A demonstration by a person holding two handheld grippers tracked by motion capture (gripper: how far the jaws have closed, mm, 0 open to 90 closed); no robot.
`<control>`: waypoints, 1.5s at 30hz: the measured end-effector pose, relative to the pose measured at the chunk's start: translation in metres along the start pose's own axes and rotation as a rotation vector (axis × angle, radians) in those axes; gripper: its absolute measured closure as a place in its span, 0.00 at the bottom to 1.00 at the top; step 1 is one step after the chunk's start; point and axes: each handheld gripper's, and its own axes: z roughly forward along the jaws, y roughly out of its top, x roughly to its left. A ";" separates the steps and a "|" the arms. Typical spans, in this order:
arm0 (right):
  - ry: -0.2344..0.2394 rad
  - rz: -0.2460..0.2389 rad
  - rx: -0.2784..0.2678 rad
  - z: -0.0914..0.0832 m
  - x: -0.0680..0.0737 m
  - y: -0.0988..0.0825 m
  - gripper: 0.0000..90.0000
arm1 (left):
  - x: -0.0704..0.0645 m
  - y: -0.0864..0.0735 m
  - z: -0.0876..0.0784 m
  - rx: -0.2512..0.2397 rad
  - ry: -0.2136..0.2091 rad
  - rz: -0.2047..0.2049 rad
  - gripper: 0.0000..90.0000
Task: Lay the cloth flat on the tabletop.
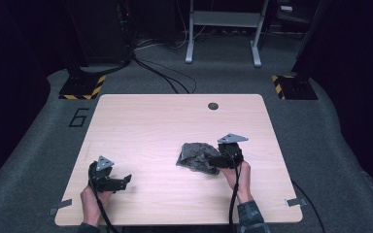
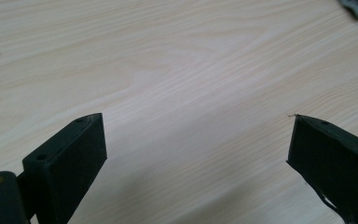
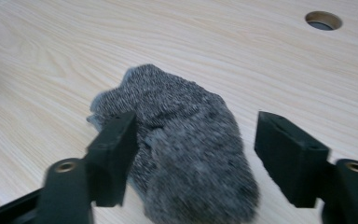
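The crumpled grey knitted cloth [image 3: 182, 154] lies on the light wooden desk [image 1: 141, 126] between the right tool's [image 3: 196, 154] parted jaws, ungripped, while the left tool [image 2: 198, 154] gapes wide, empty.

The light wooden table [image 1: 145, 126] lies bare across its left and far parts; right of centre, a crumpled grey fuzzy cloth [image 1: 196, 156] blocks the near-right stretch.
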 end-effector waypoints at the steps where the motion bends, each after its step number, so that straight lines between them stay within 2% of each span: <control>1: -0.011 -0.012 0.023 -0.001 -0.004 -0.003 0.46 | -0.004 0.005 0.001 -0.005 -0.012 0.015 0.05; 2: -0.011 -0.012 0.023 -0.001 -0.004 -0.003 0.46 | -0.004 0.005 0.001 -0.005 -0.012 0.015 0.05; 3: -0.010 -0.013 0.044 0.000 -0.005 -0.005 0.50 | -0.007 0.008 0.002 -0.007 -0.020 0.024 0.05; 5: 0.006 -0.022 0.105 0.012 -0.009 -0.014 0.68 | -0.012 0.013 0.004 -0.009 -0.029 0.040 0.06; 6: 0.006 -0.022 0.105 0.012 -0.009 -0.014 0.68 | -0.014 0.014 0.004 -0.009 -0.036 0.043 0.06; 7: 0.033 -0.026 0.126 0.018 -0.008 -0.017 0.74 | -0.018 0.017 0.006 -0.012 -0.055 0.047 0.06; 8: 0.033 -0.026 0.126 0.018 -0.008 -0.017 0.74 | -0.018 0.017 0.006 -0.012 -0.055 0.047 0.06; 9: 0.061 -0.017 0.133 0.025 -0.004 -0.020 0.77 | -0.023 0.021 0.008 -0.015 -0.076 0.053 0.07; 12: 0.082 -0.037 0.140 0.031 0.002 -0.020 0.80 | -0.027 0.025 0.010 -0.014 -0.091 0.071 0.07; 13: 0.112 -0.050 0.148 0.036 0.009 -0.021 0.82 | -0.032 0.027 0.012 -0.017 -0.100 0.084 0.08; 15: 0.117 -0.062 0.146 0.039 0.012 -0.021 0.83 | -0.036 0.030 0.013 -0.015 -0.111 0.093 0.08; 17: 0.163 -0.071 0.147 0.044 0.022 -0.022 0.85 | -0.041 0.032 0.014 -0.012 -0.120 0.112 0.09; 20: 0.206 -0.084 0.145 0.047 0.033 -0.023 0.86 | -0.048 0.035 0.018 -0.006 -0.135 0.135 0.09; 22: 0.250 -0.077 0.147 0.050 0.042 -0.023 0.86 | -0.054 0.038 0.020 0.002 -0.141 0.153 0.09; 23: 0.286 -0.103 0.147 0.052 0.051 -0.023 0.87 | -0.058 0.039 0.022 0.005 -0.150 0.161 0.10; 24: 0.286 -0.103 0.147 0.052 0.051 -0.023 0.87 | -0.058 0.039 0.022 0.005 -0.150 0.161 0.11; 25: 0.318 -0.122 0.154 0.052 0.059 -0.022 0.86 | -0.062 0.041 0.026 0.009 -0.155 0.169 0.13; 26: 0.318 -0.122 0.154 0.052 0.059 -0.022 0.86 | -0.062 0.041 0.026 0.009 -0.155 0.169 0.14; 27: 0.329 -0.145 0.150 0.050 0.064 -0.021 0.86 | -0.066 0.042 0.030 0.016 -0.161 0.171 0.16; 30: 0.328 -0.149 0.136 0.045 0.066 -0.020 0.86 | -0.070 0.044 0.035 0.023 -0.164 0.171 0.22; 31: 0.327 -0.139 0.114 0.040 0.064 -0.019 0.86 | -0.075 0.047 0.042 0.037 -0.180 0.185 0.24; 32: 0.327 -0.139 0.114 0.040 0.064 -0.019 0.86 | -0.075 0.047 0.042 0.037 -0.180 0.185 0.24; 33: 0.306 -0.135 0.103 0.036 0.063 -0.018 0.85 | -0.081 0.050 0.049 0.040 -0.180 0.206 0.26; 34: 0.306 -0.135 0.103 0.036 0.063 -0.018 0.85 | -0.081 0.050 0.049 0.040 -0.180 0.206 0.28; 35: 0.280 -0.140 0.087 0.031 0.060 -0.018 0.85 | -0.085 0.051 0.053 0.052 -0.180 0.217 0.33; 36: 0.280 -0.140 0.087 0.031 0.060 -0.018 0.85 | -0.087 0.053 0.057 0.061 -0.172 0.230 0.33; 37: 0.247 -0.143 0.083 0.028 0.058 -0.018 0.85 | -0.090 0.054 0.061 0.064 -0.150 0.231 0.47; 38: 0.247 -0.143 0.083 0.028 0.058 -0.018 0.85 | -0.092 0.055 0.064 0.075 -0.141 0.245 0.47; 39: 0.230 -0.148 0.076 0.025 0.055 -0.018 0.86 | -0.094 0.056 0.068 0.086 -0.132 0.270 0.61; 40: 0.230 -0.148 0.076 0.025 0.055 -0.018 0.86 | -0.094 0.056 0.068 0.086 -0.132 0.270 0.71; 41: 0.200 -0.156 0.080 0.022 0.052 -0.018 0.86 | -0.095 0.055 0.071 0.087 -0.121 0.276 0.79; 42: 0.200 -0.156 0.080 0.022 0.052 -0.018 0.86 | -0.095 0.055 0.071 0.087 -0.121 0.276 0.85; 43: 0.163 -0.151 0.079 0.020 0.048 -0.018 0.86 | -0.095 0.055 0.072 0.086 -0.112 0.274 0.90; 45: 0.145 -0.154 0.082 0.018 0.045 -0.018 0.86 | -0.093 0.055 0.071 0.091 -0.117 0.275 0.92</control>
